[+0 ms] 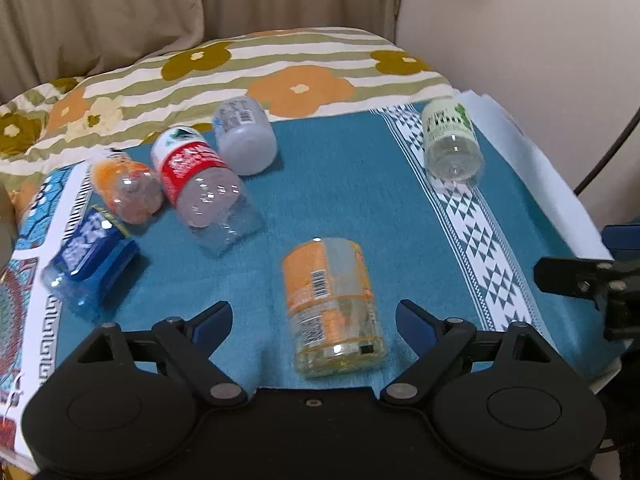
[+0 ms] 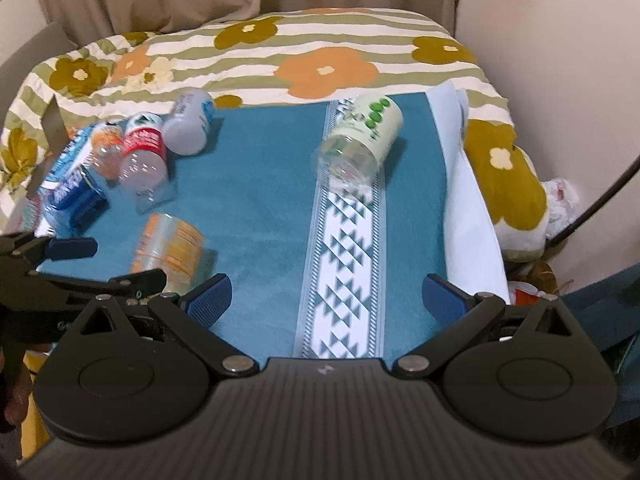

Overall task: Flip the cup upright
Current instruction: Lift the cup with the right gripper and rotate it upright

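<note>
Several clear plastic cups cut from bottles lie on their sides on a teal cloth (image 1: pixel 340 184). An orange-labelled cup (image 1: pixel 332 304) lies just ahead of my open, empty left gripper (image 1: pixel 314 316), between its fingers; it also shows in the right wrist view (image 2: pixel 170 250). A green-labelled cup (image 1: pixel 450 144) lies at the far right on the white patterned stripe; in the right wrist view (image 2: pixel 360 140) it is well ahead of my open, empty right gripper (image 2: pixel 326 300). The left gripper (image 2: pixel 72 248) shows at that view's left edge.
A row of tipped cups lies at the left: blue-labelled (image 1: pixel 92 256), small orange (image 1: pixel 128 188), red-labelled (image 1: pixel 196 176) and frosted white (image 1: pixel 244 136). A flowered blanket (image 1: pixel 300 84) lies behind the cloth. A wall stands at the right, and the right gripper (image 1: pixel 580 280) shows at the edge.
</note>
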Demonstrator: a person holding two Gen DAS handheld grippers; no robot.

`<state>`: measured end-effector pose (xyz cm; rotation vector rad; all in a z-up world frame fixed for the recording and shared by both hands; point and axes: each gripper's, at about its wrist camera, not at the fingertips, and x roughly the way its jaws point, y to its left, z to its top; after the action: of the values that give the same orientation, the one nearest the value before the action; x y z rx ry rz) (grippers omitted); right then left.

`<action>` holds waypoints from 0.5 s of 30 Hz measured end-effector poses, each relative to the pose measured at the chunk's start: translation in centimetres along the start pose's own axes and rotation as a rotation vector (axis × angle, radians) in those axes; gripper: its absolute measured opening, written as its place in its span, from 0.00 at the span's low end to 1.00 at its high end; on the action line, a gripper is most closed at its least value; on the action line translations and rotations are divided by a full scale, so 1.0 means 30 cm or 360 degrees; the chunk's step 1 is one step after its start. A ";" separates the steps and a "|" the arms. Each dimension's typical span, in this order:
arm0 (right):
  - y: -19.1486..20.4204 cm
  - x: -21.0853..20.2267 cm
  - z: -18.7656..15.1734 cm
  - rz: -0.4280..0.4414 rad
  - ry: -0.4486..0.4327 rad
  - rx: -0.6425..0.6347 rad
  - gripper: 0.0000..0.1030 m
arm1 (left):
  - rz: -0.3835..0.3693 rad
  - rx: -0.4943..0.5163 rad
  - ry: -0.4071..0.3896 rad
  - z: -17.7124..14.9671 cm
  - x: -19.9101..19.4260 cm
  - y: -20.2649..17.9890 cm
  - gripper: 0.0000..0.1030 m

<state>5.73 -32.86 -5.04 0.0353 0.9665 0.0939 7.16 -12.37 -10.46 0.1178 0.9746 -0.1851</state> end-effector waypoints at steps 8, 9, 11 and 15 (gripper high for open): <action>0.065 0.016 0.134 0.0216 0.0125 0.0054 1.00 | 0.0059 -0.0144 0.0032 -0.020 -0.129 0.125 1.00; 0.084 0.032 0.151 0.0238 0.0153 0.0052 1.00 | 0.0050 -0.0159 0.0031 -0.025 -0.140 0.147 1.00; 0.115 0.074 0.169 0.0274 0.0218 0.0067 1.00 | 0.0039 -0.0184 0.0024 -0.035 -0.160 0.187 1.00; 0.168 0.197 0.193 0.0332 0.0377 0.0157 1.00 | 0.0075 -0.0208 0.0009 -0.054 -0.183 0.265 1.00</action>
<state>13.51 -27.20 -6.23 0.2198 1.2017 0.2469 4.50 -3.73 -6.66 0.0215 0.9861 -0.0778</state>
